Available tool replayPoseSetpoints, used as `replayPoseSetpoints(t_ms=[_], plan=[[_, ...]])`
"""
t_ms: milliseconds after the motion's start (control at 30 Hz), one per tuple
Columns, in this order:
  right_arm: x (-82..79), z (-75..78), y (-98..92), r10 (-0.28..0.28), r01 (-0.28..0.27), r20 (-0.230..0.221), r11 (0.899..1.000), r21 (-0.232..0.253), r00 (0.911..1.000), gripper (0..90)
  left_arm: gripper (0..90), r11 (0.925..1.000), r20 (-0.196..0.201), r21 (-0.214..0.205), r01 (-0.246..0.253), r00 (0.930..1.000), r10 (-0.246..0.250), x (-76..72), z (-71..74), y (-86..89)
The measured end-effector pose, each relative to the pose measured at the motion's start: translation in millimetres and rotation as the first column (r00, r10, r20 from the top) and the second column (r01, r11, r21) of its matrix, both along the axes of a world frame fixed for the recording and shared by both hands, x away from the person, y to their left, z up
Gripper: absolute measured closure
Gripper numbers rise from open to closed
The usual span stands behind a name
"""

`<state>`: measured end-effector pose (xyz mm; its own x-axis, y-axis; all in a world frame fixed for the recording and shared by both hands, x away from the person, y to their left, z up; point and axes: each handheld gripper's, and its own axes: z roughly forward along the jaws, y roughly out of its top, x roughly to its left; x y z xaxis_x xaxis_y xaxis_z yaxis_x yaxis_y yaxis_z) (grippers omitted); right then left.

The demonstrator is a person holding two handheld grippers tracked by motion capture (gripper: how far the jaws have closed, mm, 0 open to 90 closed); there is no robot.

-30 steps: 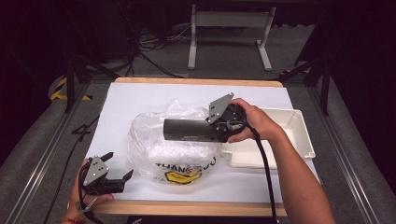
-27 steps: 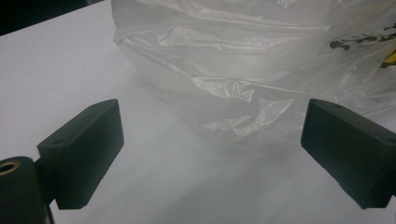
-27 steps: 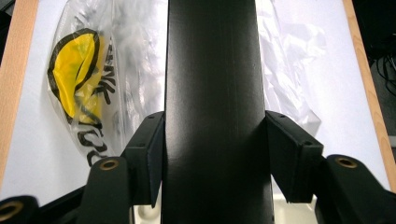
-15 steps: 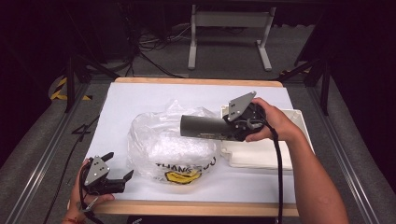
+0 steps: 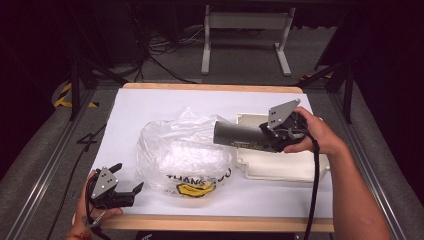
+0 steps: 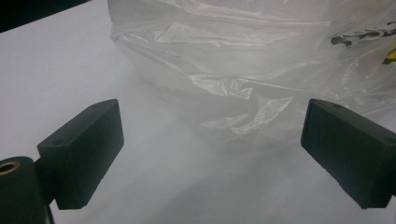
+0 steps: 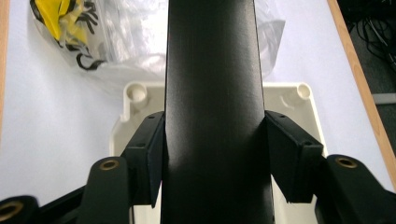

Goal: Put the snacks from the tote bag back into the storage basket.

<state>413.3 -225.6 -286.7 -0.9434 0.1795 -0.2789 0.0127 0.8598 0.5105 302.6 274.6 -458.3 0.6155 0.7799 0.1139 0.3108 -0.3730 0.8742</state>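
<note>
My right gripper [image 5: 272, 136] is shut on a dark grey bar [image 5: 240, 136], held level above the left end of a white plastic tray [image 5: 285, 167]. In the right gripper view the bar [image 7: 212, 93] runs up the middle with both pads pressed on its sides, and the tray [image 7: 289, 100] lies below it. A clear plastic bag [image 5: 182, 157] with yellow and black print lies crumpled at the table's middle. My left gripper [image 5: 125, 182] rests open at the front left corner. Its jaws face the bag [image 6: 243, 79] with nothing between them.
White paper [image 5: 150, 107] covers the table, with a wooden edge [image 5: 210, 222] along the front. A metal stand [image 5: 245, 35] and cables lie on the dark floor beyond. A cable [image 5: 314, 185] trails from the right gripper along the forearm.
My right hand has carried the bar to the right, from over the bag to above the tray's left end. The left gripper has stayed in place.
</note>
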Motion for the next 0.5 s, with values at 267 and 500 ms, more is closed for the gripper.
replayPoseSetpoints(t_ms=[267, 500], plan=[[-2.1, -1.5, -23.7, -0.025, 0.025, -0.010, 1.000, -0.006, 0.9996, 43.2, 6.8, 1.0000, -0.005, 0.002, -0.004, 1.0000, 0.004, 0.3, -0.3, -0.8], [-5.1, -3.4, -44.0, -0.040, 0.040, -0.027, 0.999, -0.009, 0.9989, 43.2, 6.8, 0.9999, -0.006, 0.013, -0.006, 1.0000, 0.006, 0.7, -0.3, -1.8]])
